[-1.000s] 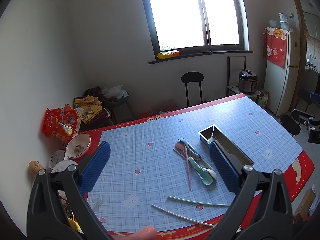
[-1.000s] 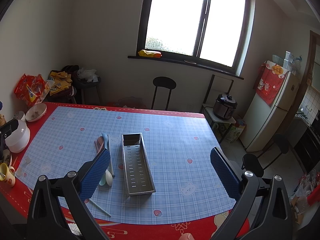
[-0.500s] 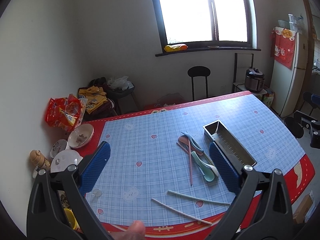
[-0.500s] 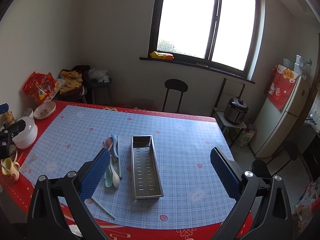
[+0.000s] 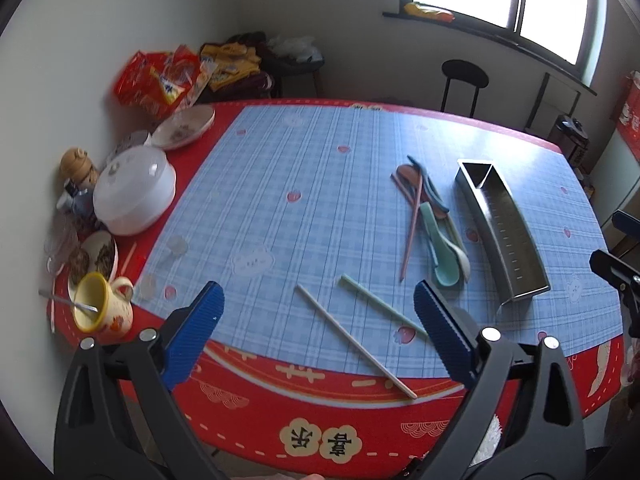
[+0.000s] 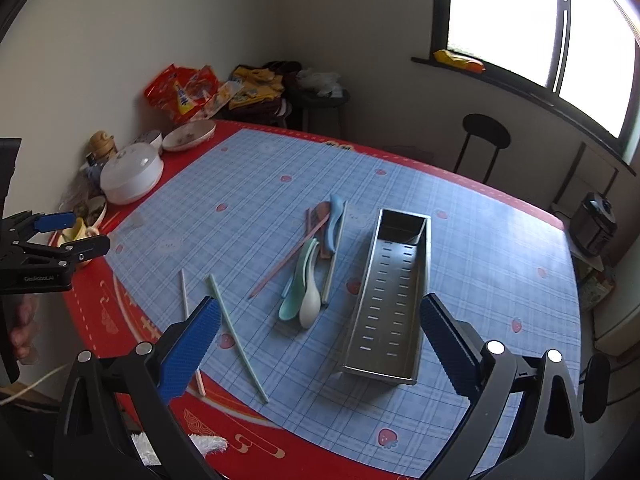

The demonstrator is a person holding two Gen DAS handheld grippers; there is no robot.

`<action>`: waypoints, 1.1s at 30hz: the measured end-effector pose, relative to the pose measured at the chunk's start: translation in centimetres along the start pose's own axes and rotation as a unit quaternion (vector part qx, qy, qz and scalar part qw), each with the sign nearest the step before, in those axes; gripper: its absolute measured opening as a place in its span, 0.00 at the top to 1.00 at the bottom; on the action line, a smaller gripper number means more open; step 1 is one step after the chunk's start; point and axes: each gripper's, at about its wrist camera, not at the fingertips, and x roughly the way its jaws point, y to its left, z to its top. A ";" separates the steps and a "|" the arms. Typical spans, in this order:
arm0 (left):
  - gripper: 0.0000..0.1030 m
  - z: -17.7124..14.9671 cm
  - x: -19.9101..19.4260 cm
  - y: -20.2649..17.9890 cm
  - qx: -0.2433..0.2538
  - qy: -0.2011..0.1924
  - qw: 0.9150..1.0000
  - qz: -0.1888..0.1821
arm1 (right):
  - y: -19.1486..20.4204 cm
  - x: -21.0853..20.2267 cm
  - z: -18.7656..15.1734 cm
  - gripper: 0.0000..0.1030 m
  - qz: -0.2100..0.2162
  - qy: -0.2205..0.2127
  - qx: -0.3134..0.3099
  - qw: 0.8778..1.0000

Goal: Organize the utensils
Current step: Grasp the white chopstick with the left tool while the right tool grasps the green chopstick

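Left wrist view shows the left tool (image 5: 316,320) with its blue fingers (image 5: 195,332) set wide, holding nothing, above the near edge of the surface (image 5: 280,200). Between the fingers lie two loose chopsticks: a white chopstick (image 5: 354,336) that reaches onto the red border at the near edge, and a green chopstick (image 5: 380,310) just beside it. Farther in, toward the right side of the surface, a pile of utensils (image 5: 428,216) lies flat: spoons and a pink chopstick (image 5: 412,232) crossing one another. Just to the right of the pile stands the steel tray (image 5: 504,232), with nothing inside it that I can see. At the left edge are a white lid (image 5: 134,192), bowls (image 5: 182,126) and a yellow cup (image 5: 100,306) with a spoon in it.

In the right wrist view the right tool (image 6: 316,344) is also wide and holds nothing. It hangs over the near edge, with the tray (image 6: 396,300) between its fingers and the pile (image 6: 312,264) to the left of the tray, not touching it. The green chopstick (image 6: 236,332) and the white chopstick (image 6: 190,320) lie near the left finger (image 6: 188,352). The left tool (image 6: 52,240) is seen at the far left of this view.
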 end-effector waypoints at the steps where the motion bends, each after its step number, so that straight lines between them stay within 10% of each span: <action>1: 0.22 -0.9 1.1 0.1 -0.010 0.016 1.000 0.005 | 0.3 1.2 -0.4 0.06 0.019 0.010 -0.012 1.000; 15: 0.43 -7.5 10.1 2.1 -0.143 0.125 0.981 -0.043 | 6.6 15.5 -4.4 0.44 0.143 0.132 -0.105 0.975; 26: 0.64 -8.4 14.9 2.1 -0.195 0.175 0.958 -0.120 | 9.2 19.7 -5.9 0.65 0.143 0.171 -0.128 0.966; 33: 0.64 -7.8 16.0 1.4 -0.182 0.181 0.957 -0.138 | 9.7 20.8 -6.0 0.83 0.127 0.169 -0.130 0.969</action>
